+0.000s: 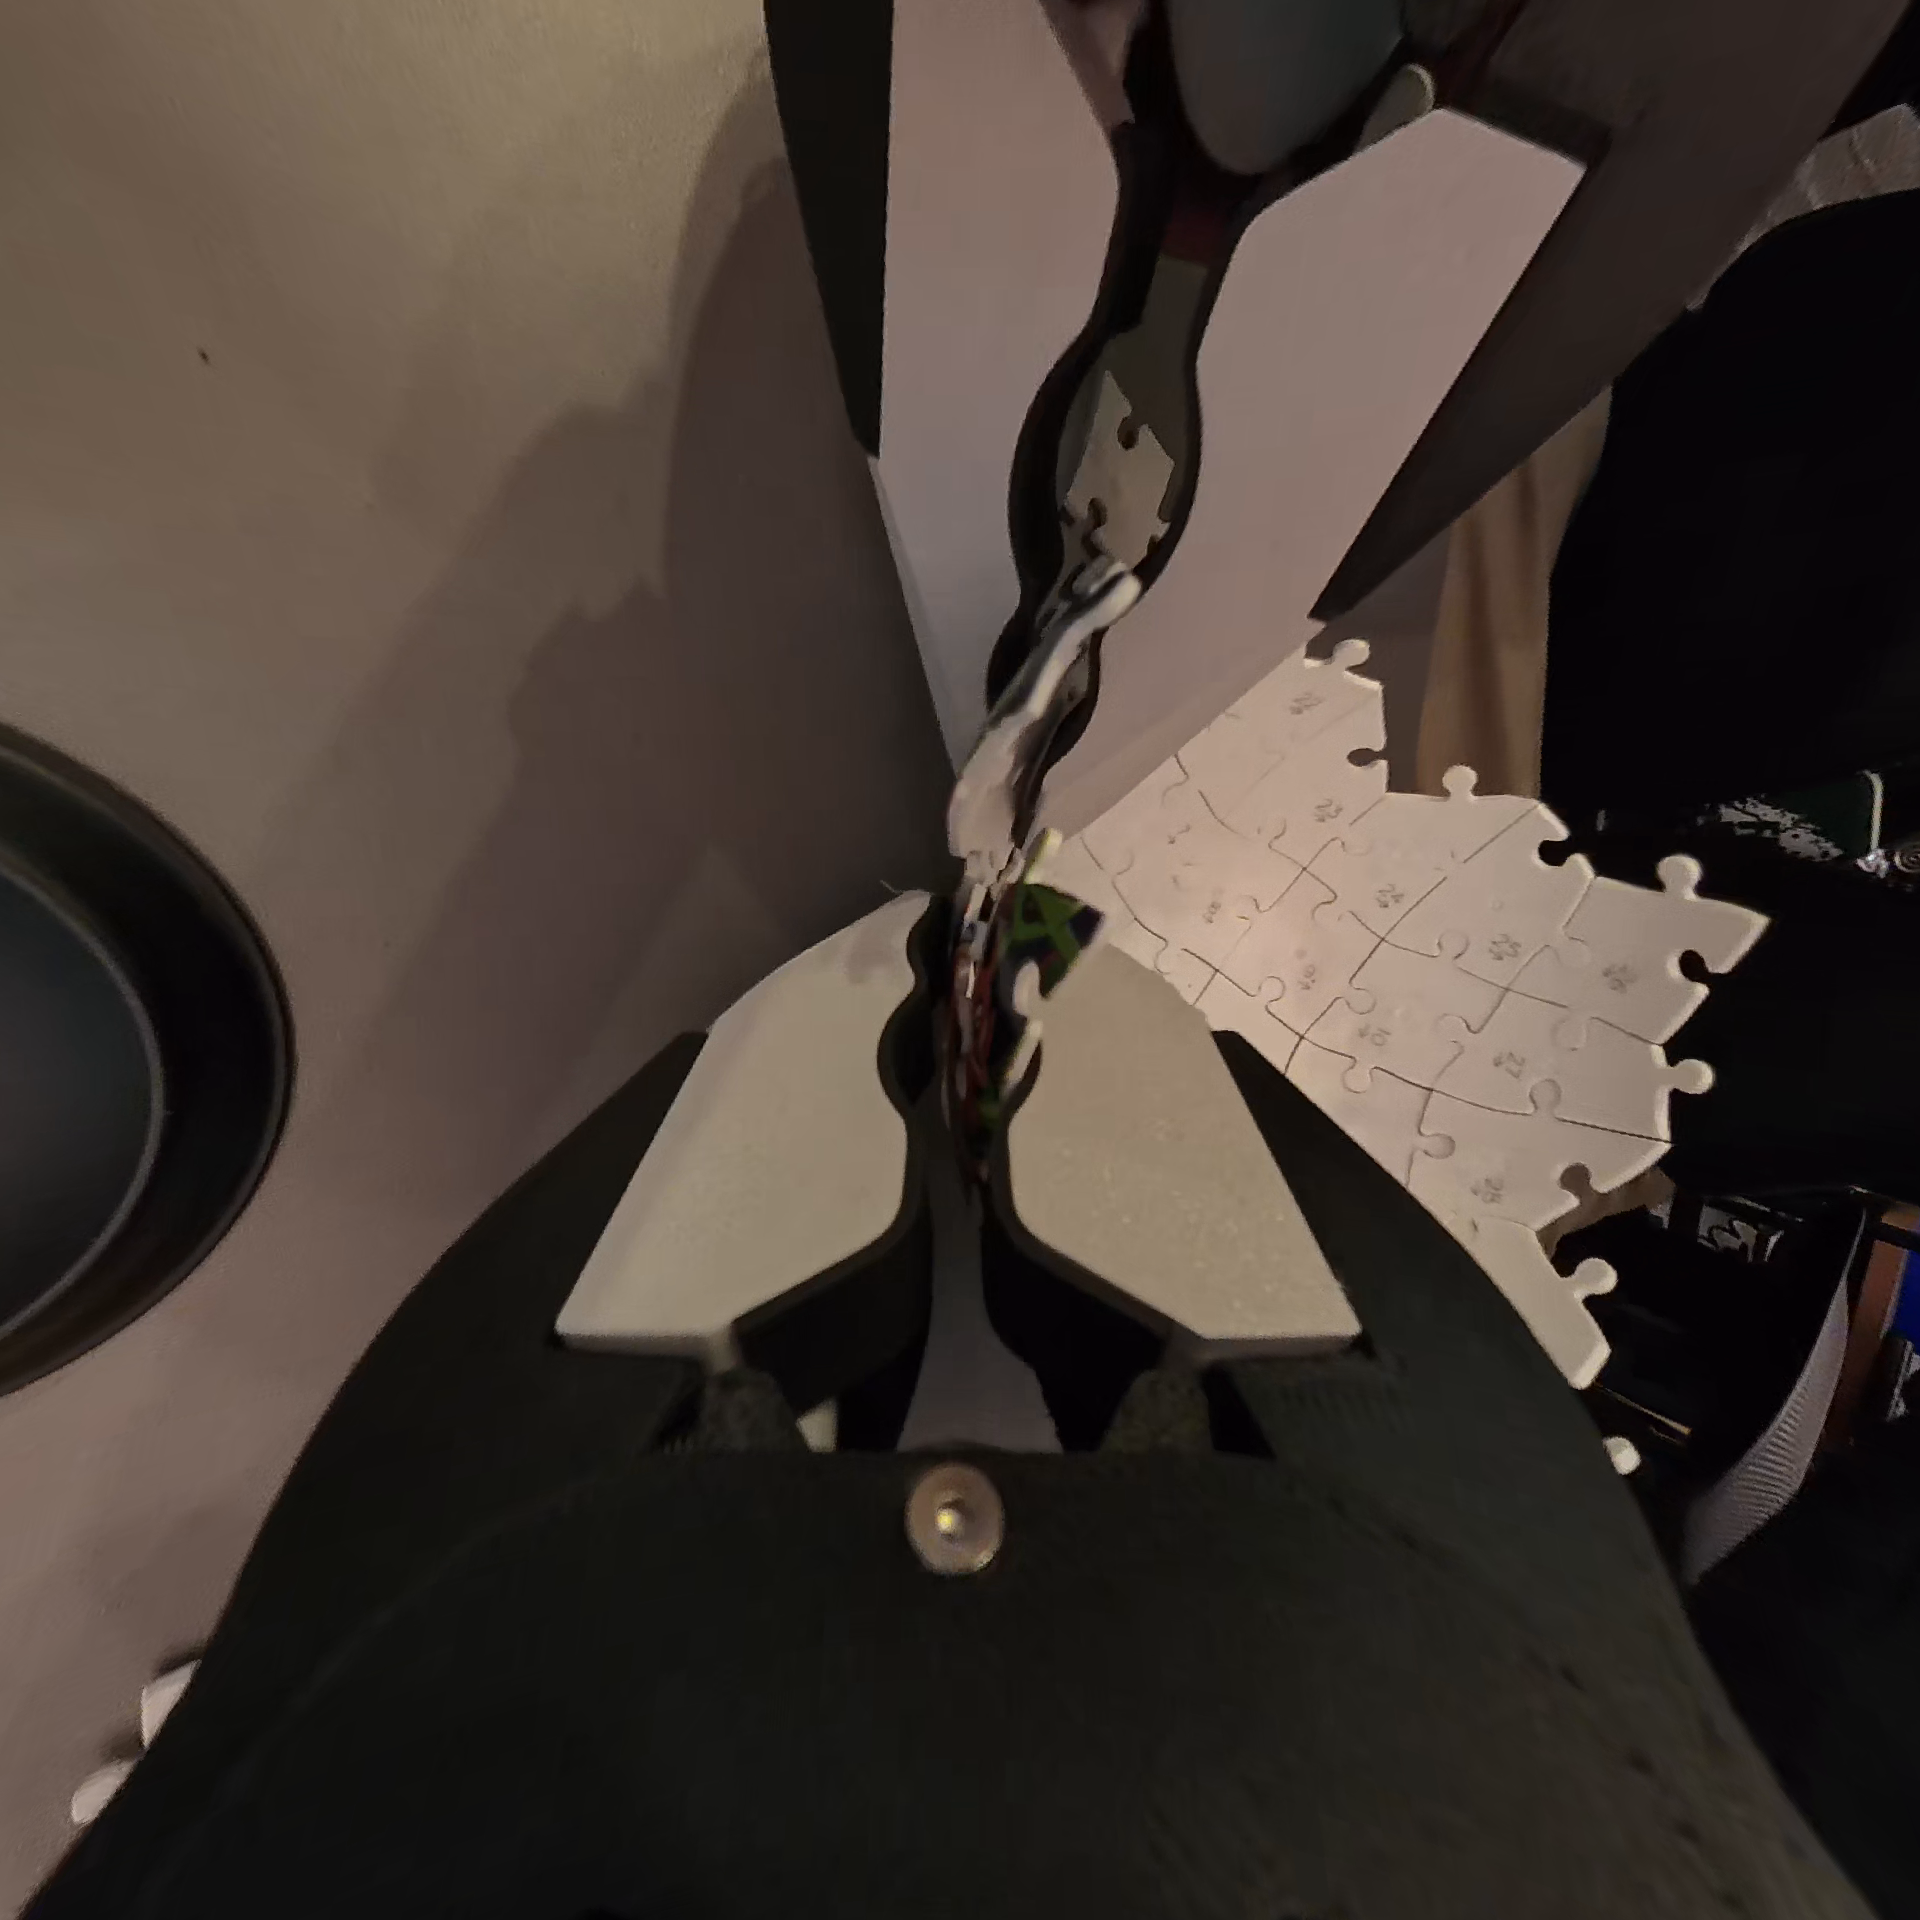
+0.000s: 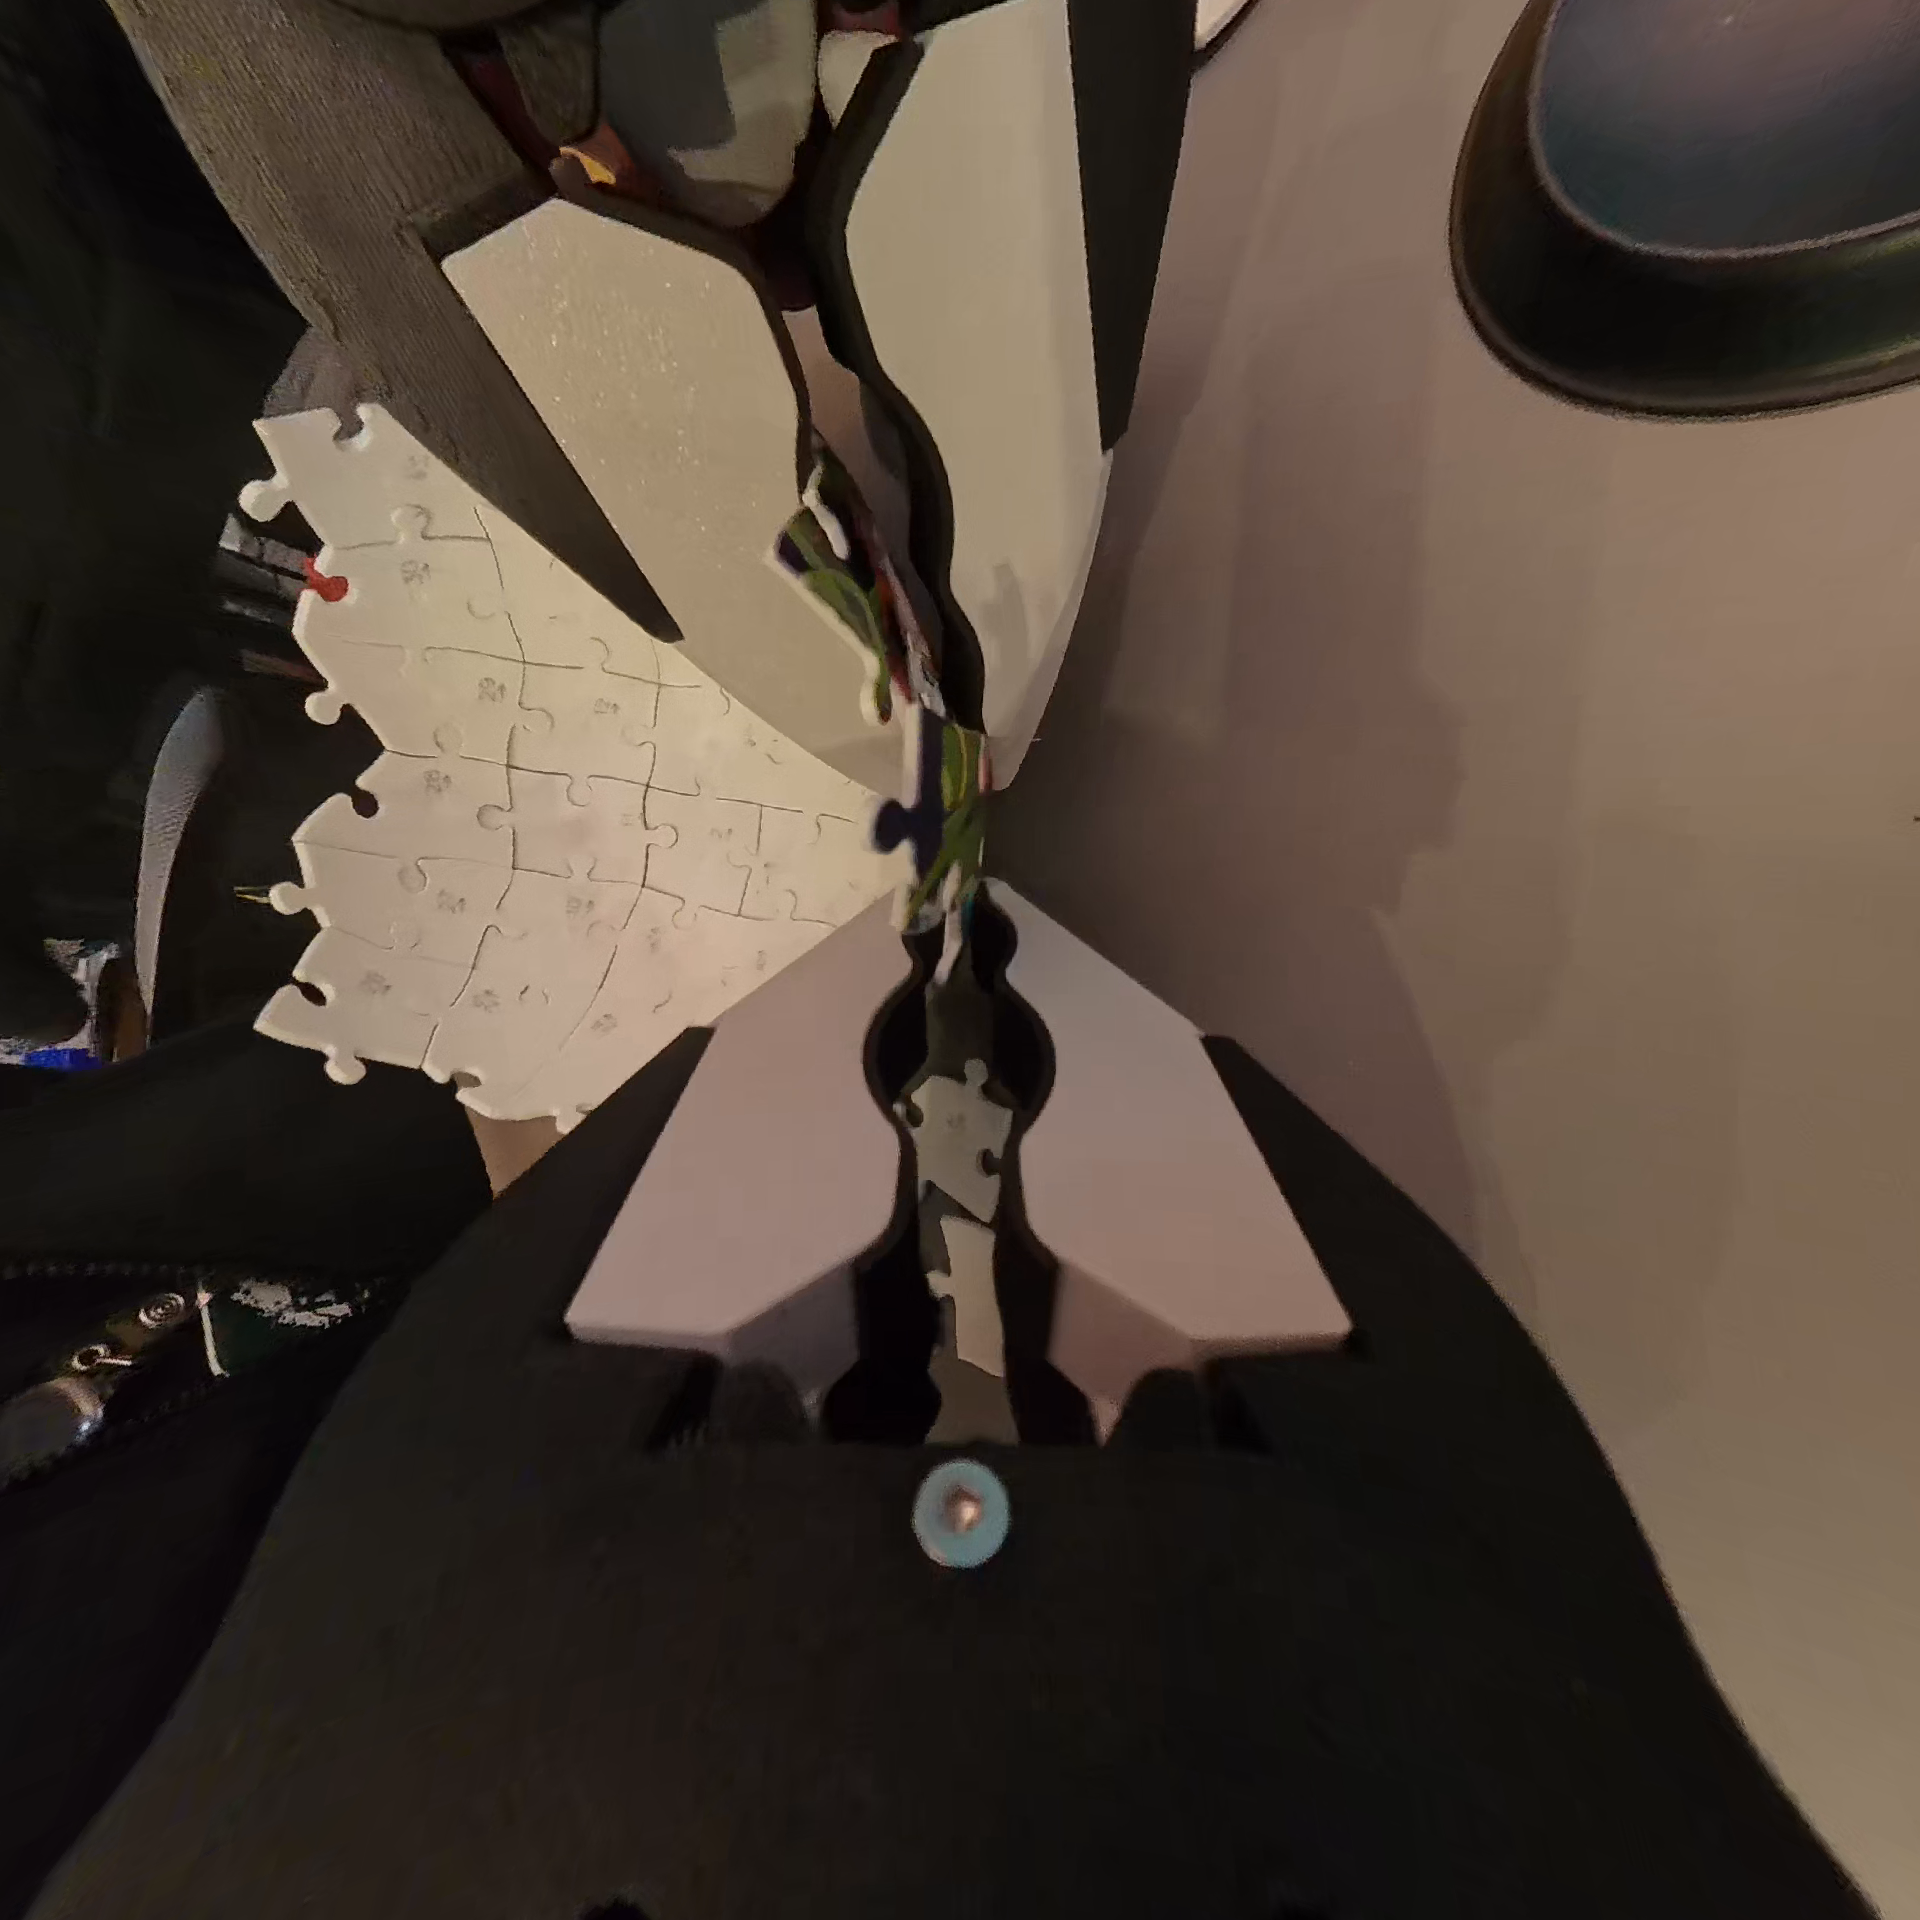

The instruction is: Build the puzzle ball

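Note:
A curved, partly built puzzle ball section shows its white back in the left wrist view and in the right wrist view. My left gripper is shut on the section's near edge, where its coloured face shows edge-on. My right gripper is shut on white-backed puzzle pieces, which meet that same edge. The two grippers point at each other, tips almost touching. The right gripper enters the left wrist view from the top. The left gripper enters the right wrist view from the top.
A dark round bowl stands on the pale table, at the left in the left wrist view and the upper right in the right wrist view. Loose white pieces lie at the lower left. A person in dark clothing is behind the section.

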Demonstrator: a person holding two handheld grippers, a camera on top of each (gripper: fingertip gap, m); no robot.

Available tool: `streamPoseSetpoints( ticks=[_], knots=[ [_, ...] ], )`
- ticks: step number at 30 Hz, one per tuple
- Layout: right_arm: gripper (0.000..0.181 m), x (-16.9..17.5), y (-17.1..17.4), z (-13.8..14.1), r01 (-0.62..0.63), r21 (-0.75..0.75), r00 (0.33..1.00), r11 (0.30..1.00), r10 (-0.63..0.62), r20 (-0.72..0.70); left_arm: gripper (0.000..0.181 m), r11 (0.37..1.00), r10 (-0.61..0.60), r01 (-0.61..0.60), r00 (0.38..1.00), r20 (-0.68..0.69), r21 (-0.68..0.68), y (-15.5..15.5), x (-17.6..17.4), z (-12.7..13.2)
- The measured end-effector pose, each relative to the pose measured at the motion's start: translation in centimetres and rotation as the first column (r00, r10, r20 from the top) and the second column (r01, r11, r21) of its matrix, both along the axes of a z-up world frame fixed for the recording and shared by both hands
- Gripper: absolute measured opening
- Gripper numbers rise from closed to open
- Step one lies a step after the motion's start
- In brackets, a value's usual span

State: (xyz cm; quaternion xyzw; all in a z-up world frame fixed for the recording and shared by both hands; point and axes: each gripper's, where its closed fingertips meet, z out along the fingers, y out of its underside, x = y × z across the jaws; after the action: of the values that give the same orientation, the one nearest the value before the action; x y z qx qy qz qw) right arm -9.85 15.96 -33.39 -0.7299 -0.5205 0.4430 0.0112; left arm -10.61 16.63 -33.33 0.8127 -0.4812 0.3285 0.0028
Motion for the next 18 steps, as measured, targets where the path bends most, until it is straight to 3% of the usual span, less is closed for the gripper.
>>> streamPoseSetpoints(
  ticks=[13, 18],
  knots=[
    [0.0, -0.31, 0.38, -0.06, -0.002, 0.055, 1.0, 0.998, 0.003, -0.011, 0.009, 0.999, 0.028, -0.027, 0.999, 0.03, -0.044, 0.2, -0.22, 0.22],
    [0.0, -0.53, 0.41, 0.06, 0.001, 0.06, 1.0, 0.998, 0.001, -0.026, 0.02, 0.997, 0.021, -0.021, 1.0, 0.007, -0.071, -0.09, -0.67, -0.11]
  ],
)
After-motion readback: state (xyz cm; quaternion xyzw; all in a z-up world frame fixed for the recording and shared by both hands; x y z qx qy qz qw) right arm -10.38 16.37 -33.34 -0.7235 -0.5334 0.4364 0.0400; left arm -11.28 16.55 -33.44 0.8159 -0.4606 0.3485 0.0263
